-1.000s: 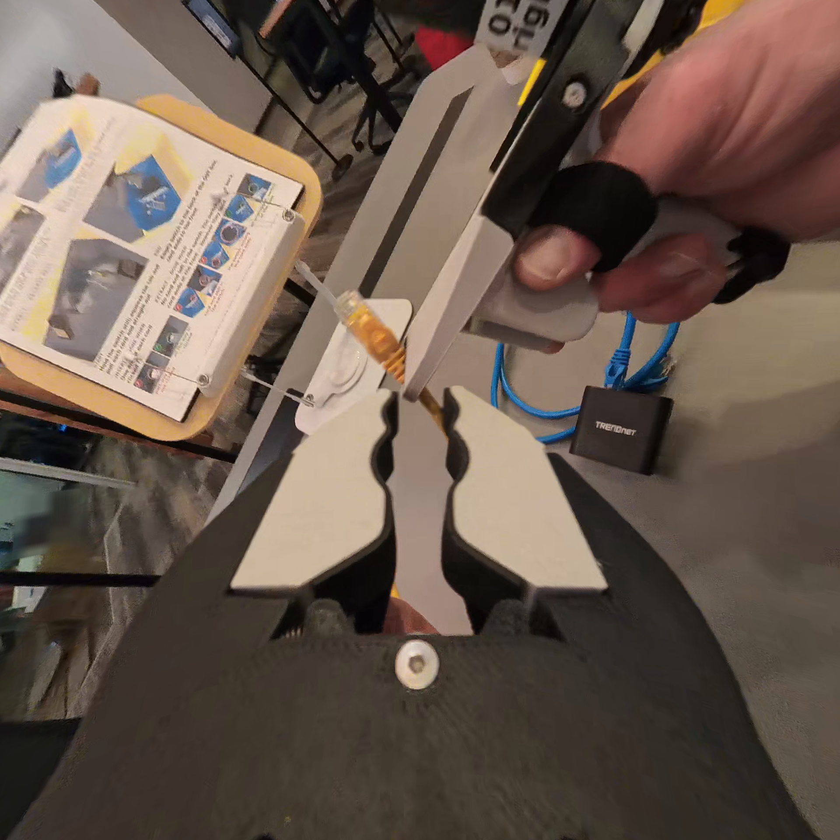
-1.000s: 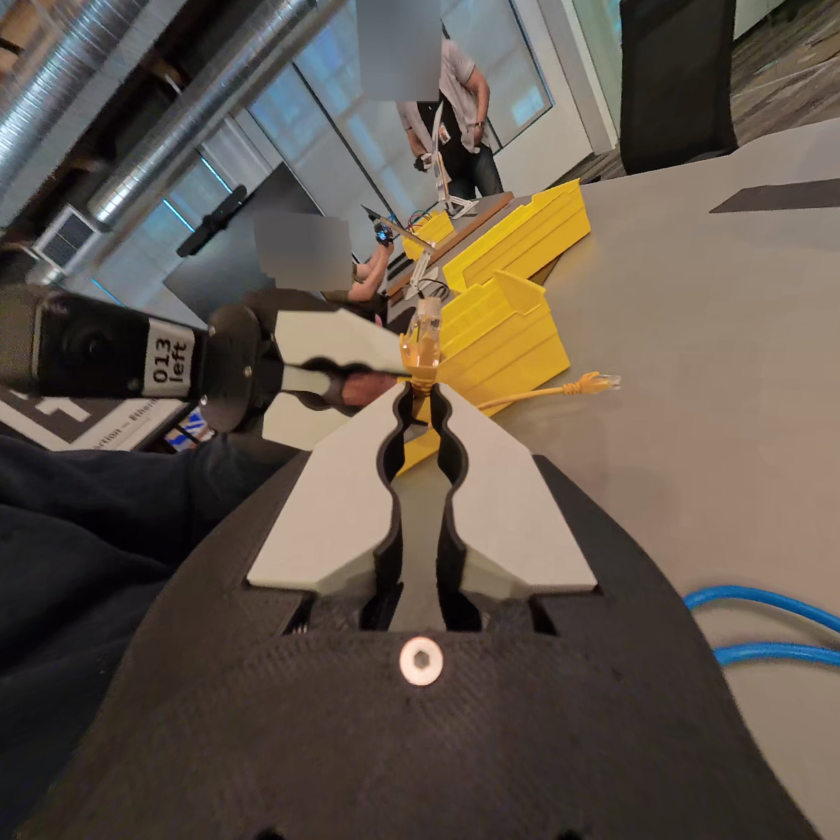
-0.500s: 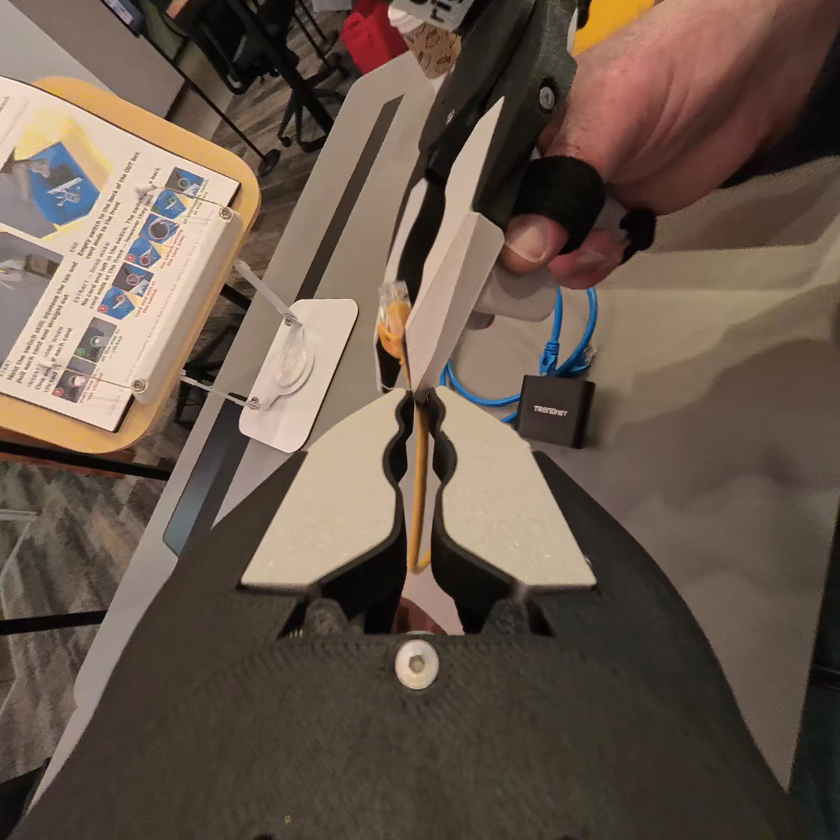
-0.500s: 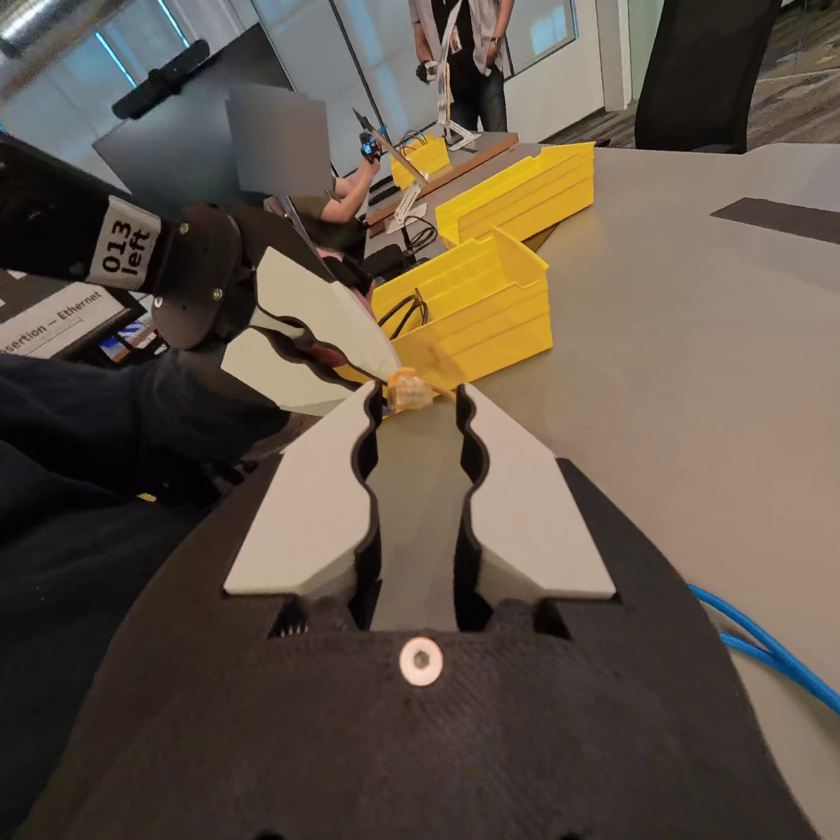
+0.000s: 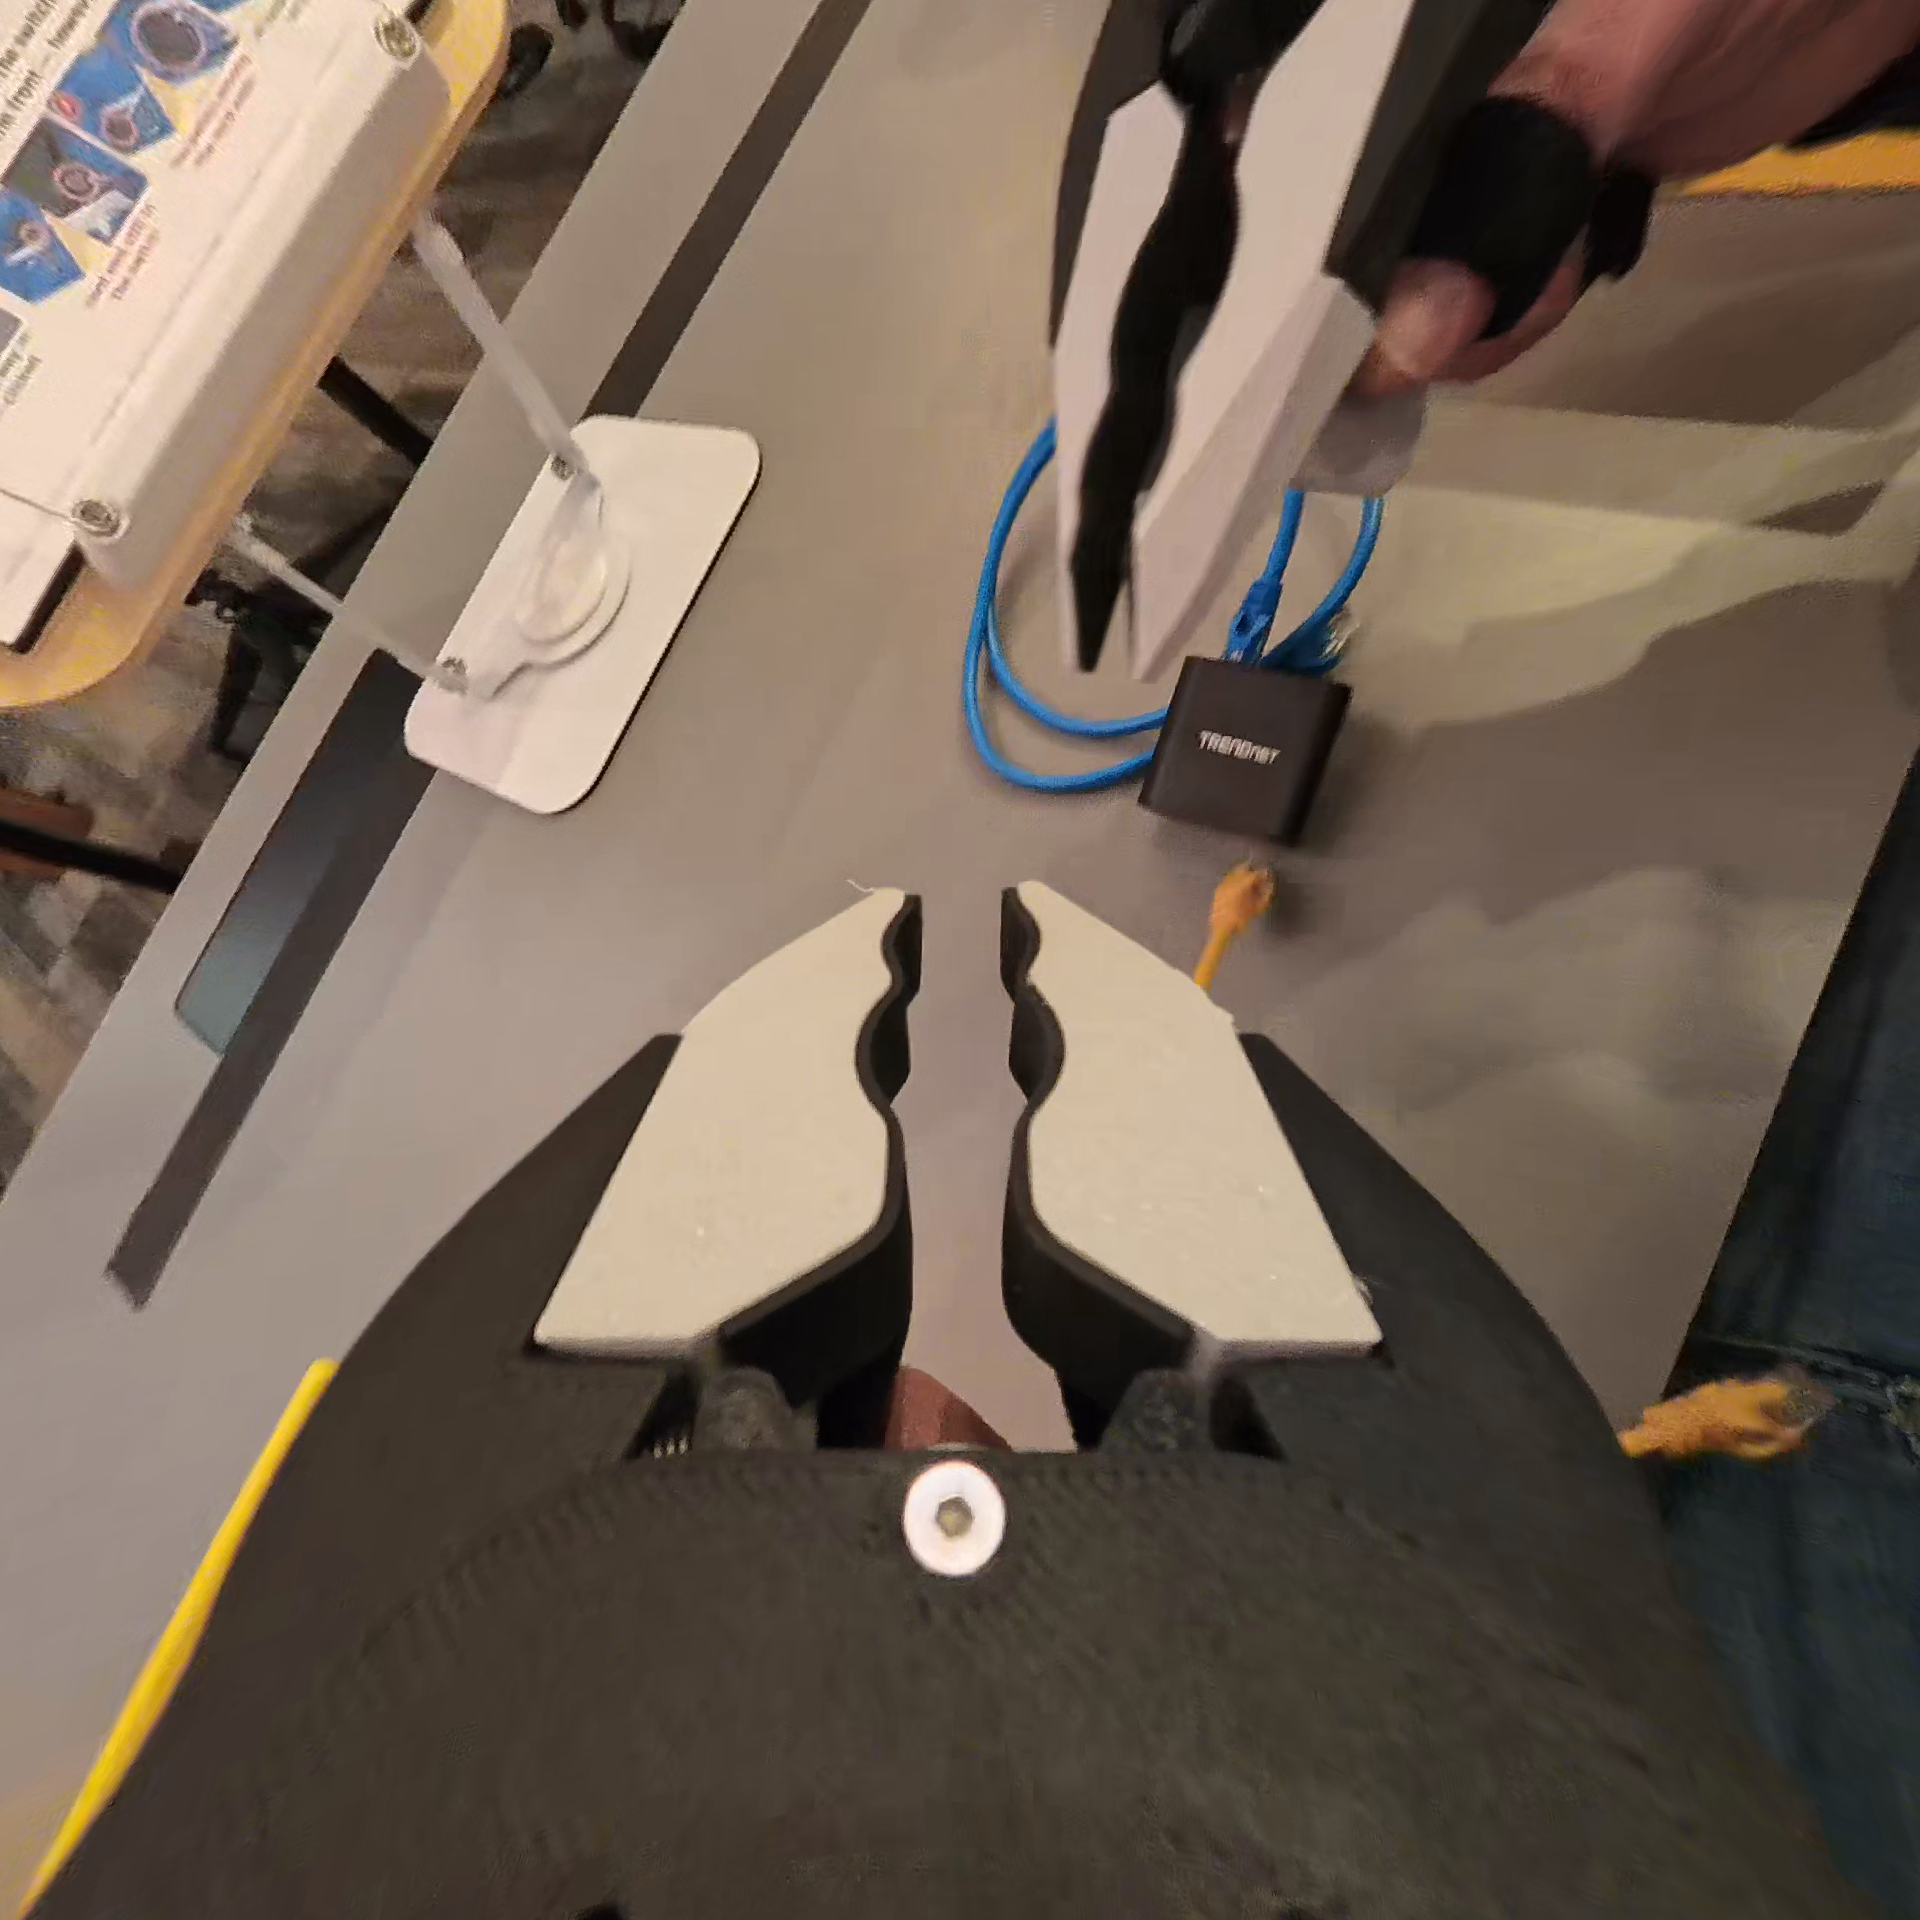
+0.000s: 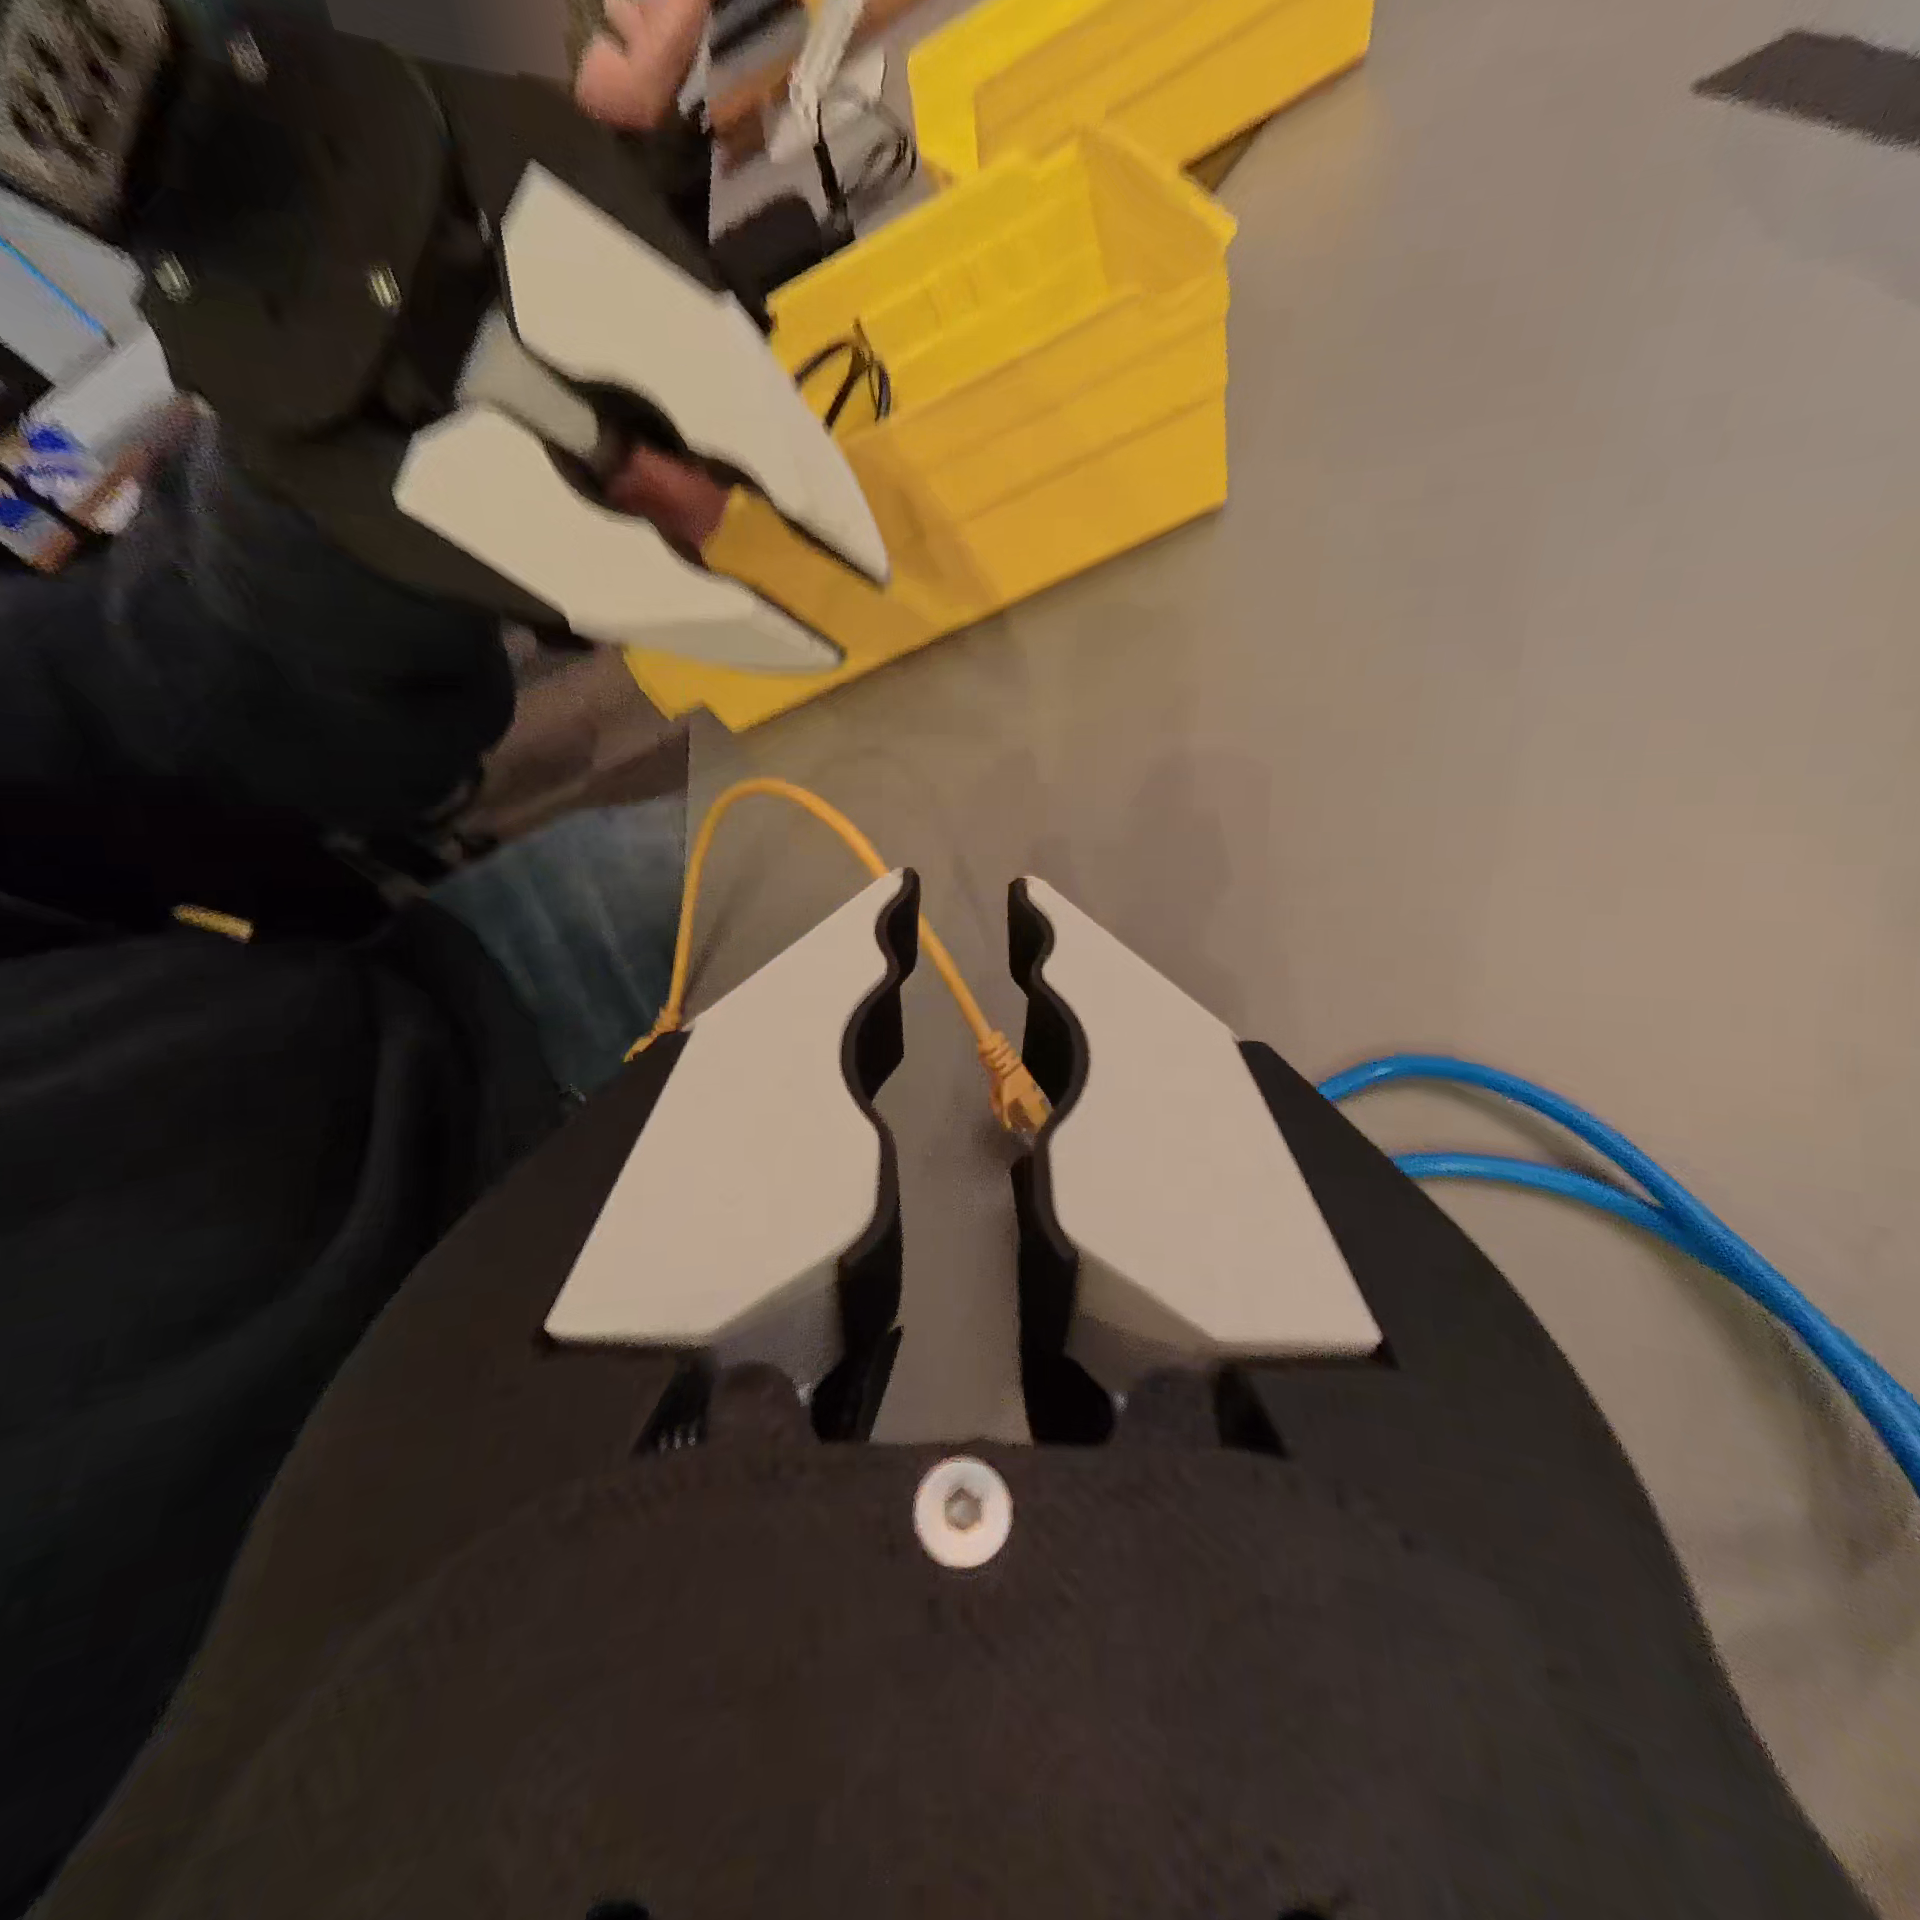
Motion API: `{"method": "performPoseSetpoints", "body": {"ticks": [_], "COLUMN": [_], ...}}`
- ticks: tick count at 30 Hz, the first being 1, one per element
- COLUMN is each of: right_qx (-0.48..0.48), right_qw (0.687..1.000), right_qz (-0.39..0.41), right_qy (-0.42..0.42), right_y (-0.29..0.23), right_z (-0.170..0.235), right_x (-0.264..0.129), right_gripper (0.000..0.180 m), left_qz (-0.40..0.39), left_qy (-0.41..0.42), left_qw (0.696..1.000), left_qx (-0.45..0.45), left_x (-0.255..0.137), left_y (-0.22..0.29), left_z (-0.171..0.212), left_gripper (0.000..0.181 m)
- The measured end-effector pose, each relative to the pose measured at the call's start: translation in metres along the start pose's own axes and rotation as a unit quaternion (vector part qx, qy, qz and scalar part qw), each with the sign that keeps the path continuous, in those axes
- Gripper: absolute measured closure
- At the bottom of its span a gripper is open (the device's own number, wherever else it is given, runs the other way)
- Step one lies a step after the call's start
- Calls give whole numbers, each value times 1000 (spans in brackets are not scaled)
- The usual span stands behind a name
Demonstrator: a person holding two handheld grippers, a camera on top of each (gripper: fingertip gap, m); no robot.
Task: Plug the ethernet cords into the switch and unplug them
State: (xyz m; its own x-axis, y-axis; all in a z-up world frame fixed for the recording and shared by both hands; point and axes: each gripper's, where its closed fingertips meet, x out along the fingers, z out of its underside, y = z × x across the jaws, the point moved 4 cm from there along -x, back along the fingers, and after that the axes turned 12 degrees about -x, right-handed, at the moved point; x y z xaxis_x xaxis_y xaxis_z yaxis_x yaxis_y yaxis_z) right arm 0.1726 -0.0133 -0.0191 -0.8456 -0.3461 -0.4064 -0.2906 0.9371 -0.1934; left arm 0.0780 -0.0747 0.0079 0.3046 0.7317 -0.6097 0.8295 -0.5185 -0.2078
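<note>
The black switch (image 5: 1247,748) sits on the grey table (image 5: 831,312) with a blue plug (image 5: 1257,613) in its far side and the blue cord (image 5: 997,665) coiled behind it. The orange cord (image 6: 935,966) lies loose on the table. One plug (image 5: 1242,899) rests just in front of the switch; the other (image 5: 1714,1413) hangs past the table edge over a person's jeans. My left gripper (image 5: 961,899) is open and empty above the table. My right gripper (image 6: 964,888) is slightly open and empty above the orange plug (image 6: 1013,1101); it also shows in the left wrist view (image 5: 1117,665), hovering over the blue coil.
A white stand base (image 5: 592,623) holds an instruction sheet (image 5: 156,208) at the table's left. Yellow bins (image 6: 1039,416) stand beyond the left gripper (image 6: 857,613) in the right wrist view. The blue cord (image 6: 1558,1164) runs along the right. A person's dark sleeve (image 6: 208,1039) is at the left. One gripper's finger ends stand about 6 centimetres off the other's. From the right gripper's tips to the black switch (image 5: 1247,748) is close to 10 centimetres.
Both grippers held the orange cord between them a second ago. Both have let go; the cord has dropped onto the table, and the grippers have drawn apart.
</note>
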Motion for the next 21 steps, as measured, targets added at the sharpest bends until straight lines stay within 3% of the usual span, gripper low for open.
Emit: {"method": "performPoseSetpoints", "body": {"ticks": [2,7,9,13,17,21], "right_qx": [-17,-44,-41,-32,-24,-52], "right_qw": [999,993,993,994,995,994], "right_qz": [4,-10,-15,-15,-13,4], "right_qy": [-39,-105,-110,-100,-92,-99], "right_y": [-6,-21,-25,-27,-28,-24], "right_z": [9,33,40,46,52,57], "right_x": [4,11,11,7,2,0], "right_gripper": [158,157,157,160,161,160], "left_qz": [-2,95,77,41,78,69], "left_qy": [-29,-79,-131,-111,-122,-131], "left_qw": [999,992,985,987,983,984], "left_qx": [23,27,81,105,117,94], "left_x": [-6,10,34,73,92,96], "left_y": [2,52,67,74,81,67], "left_z": [6,35,59,71,79,78], "left_gripper": [164,157,154,151,168,170]}}
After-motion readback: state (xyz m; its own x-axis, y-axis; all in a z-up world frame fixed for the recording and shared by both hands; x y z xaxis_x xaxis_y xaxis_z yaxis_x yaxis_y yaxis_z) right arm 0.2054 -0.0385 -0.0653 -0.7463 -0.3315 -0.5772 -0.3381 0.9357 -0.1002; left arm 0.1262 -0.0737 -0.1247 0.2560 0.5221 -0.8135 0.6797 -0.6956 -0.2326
